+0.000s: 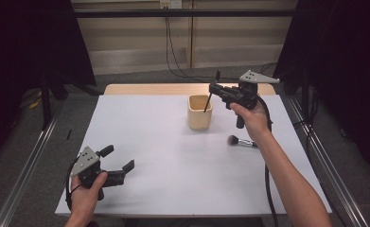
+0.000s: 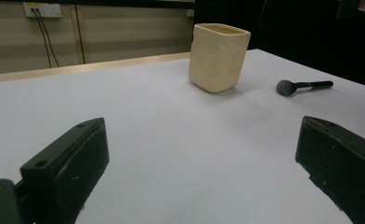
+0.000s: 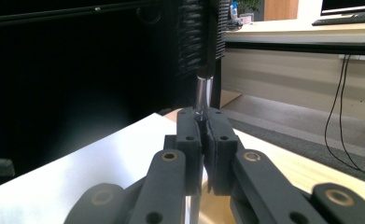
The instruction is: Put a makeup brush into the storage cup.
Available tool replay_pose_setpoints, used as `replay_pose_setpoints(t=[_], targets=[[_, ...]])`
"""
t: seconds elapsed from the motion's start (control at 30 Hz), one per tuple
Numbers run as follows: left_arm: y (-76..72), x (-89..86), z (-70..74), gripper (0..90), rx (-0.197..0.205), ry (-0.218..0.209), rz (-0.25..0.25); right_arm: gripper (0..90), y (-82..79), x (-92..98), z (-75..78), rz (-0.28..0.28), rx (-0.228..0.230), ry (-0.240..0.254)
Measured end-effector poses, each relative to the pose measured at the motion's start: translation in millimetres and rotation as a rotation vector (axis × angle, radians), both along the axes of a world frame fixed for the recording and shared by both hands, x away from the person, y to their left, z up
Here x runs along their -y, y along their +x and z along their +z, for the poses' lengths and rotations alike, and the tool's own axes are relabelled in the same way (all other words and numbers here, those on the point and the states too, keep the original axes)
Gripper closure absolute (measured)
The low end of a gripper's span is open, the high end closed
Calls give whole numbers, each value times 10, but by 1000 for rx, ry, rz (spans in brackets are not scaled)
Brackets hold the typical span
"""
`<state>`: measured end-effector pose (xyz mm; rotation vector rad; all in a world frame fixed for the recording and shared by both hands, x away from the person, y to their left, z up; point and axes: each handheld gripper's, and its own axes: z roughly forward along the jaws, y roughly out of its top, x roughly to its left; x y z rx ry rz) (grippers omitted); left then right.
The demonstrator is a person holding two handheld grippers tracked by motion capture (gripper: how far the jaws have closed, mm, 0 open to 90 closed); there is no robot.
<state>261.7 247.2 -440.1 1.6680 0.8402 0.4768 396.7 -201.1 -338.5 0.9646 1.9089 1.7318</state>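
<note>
The slim brush (image 1: 207, 102) pinched in the right tool (image 1: 213, 88) hangs tilted, its lower end at the rim of the cream cup (image 1: 199, 112) near the table's (image 1: 173, 156) far edge; it could catch the rim and tip the cup (which looks light). That hand is raised beside the cup. The left tool (image 1: 118, 158), jaws spread, rests at the near left corner.
</note>
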Motion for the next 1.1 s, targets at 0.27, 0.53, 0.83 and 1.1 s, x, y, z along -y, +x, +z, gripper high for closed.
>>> replay_pose_setpoints(t=[0.27,0.53,0.83,1.1], targets=[[5,6,0,27,3,3,-15,861,173,-56,102,-35,11,-14],[4,10,-3,27,3,-2,-20,861,292,-100,-4,-58,-3,-34],[12,15,-6,22,0,-9,-18,860,383,-157,-110,-70,-13,-74],[12,10,-6,22,2,-5,-15,859,433,-171,-195,-69,-38,-86]])
